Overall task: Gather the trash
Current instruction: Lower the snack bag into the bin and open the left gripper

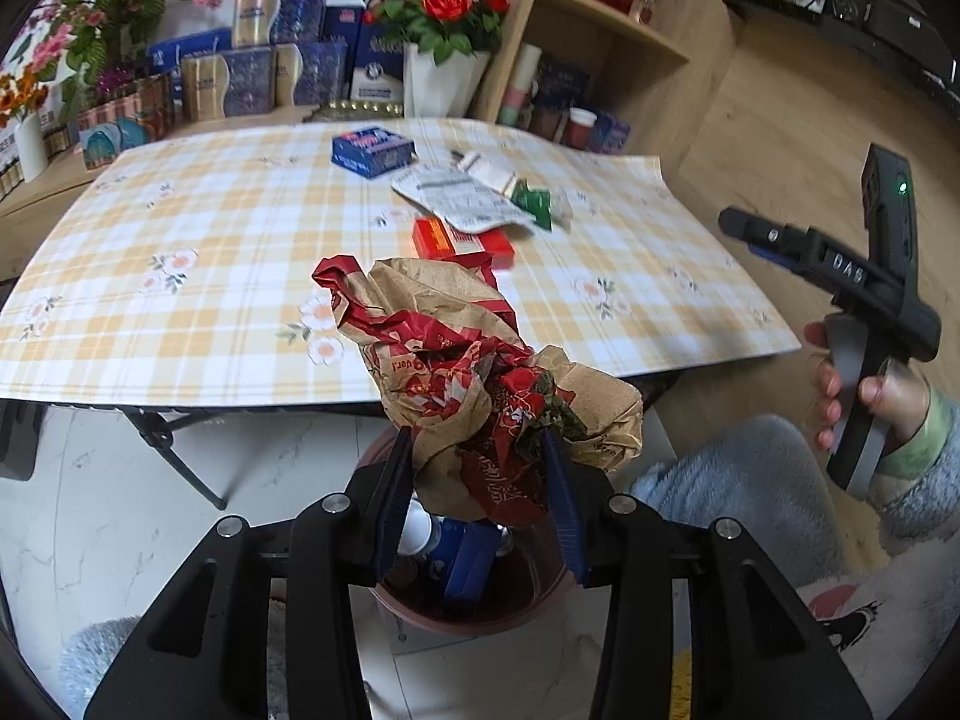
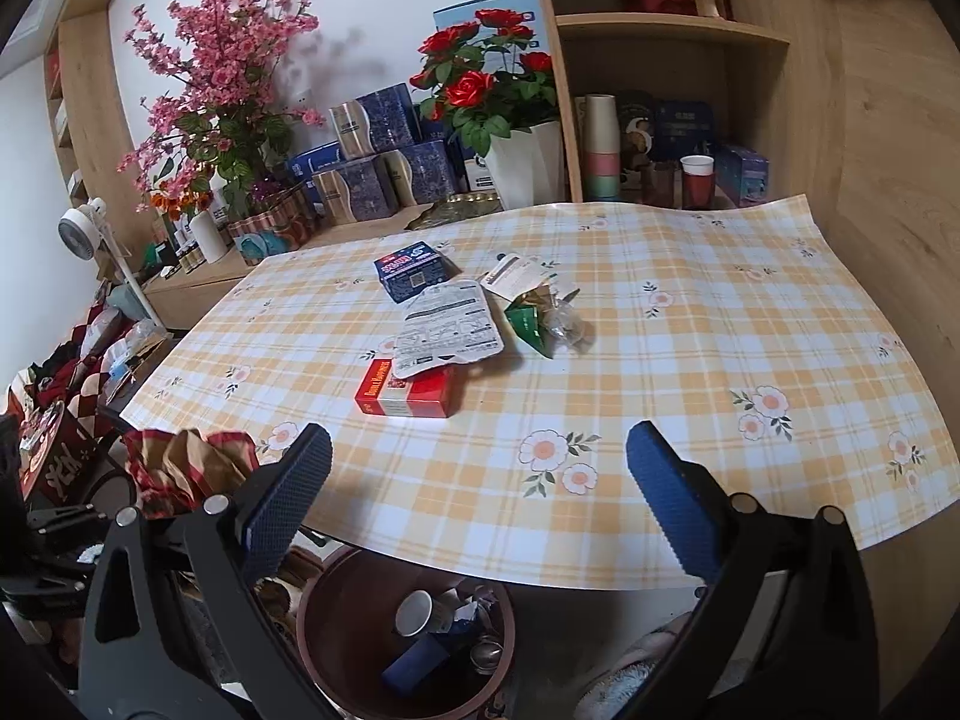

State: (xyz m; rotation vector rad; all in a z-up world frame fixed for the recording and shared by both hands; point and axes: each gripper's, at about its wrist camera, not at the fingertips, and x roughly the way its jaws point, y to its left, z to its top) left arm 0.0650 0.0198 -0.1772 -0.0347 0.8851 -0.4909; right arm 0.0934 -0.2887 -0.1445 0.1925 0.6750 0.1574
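Where lettering shows, the right gripper [image 1: 741, 222] reads "DAS".

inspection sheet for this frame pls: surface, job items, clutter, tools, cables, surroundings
Surface: table under a yellow plaid floral cloth.
Job's things: crumpled paper bag above the bin; blue box, red box, white pouch, green wrapper on the cloth.
Clutter: cup and blue packaging in the bin.
Grippers: left tool shut on the paper bag; right tool open, holding nothing.
Cables: nothing seen.
Surroundings: rose pot, pink blossoms, stacked boxes, wooden shelves.
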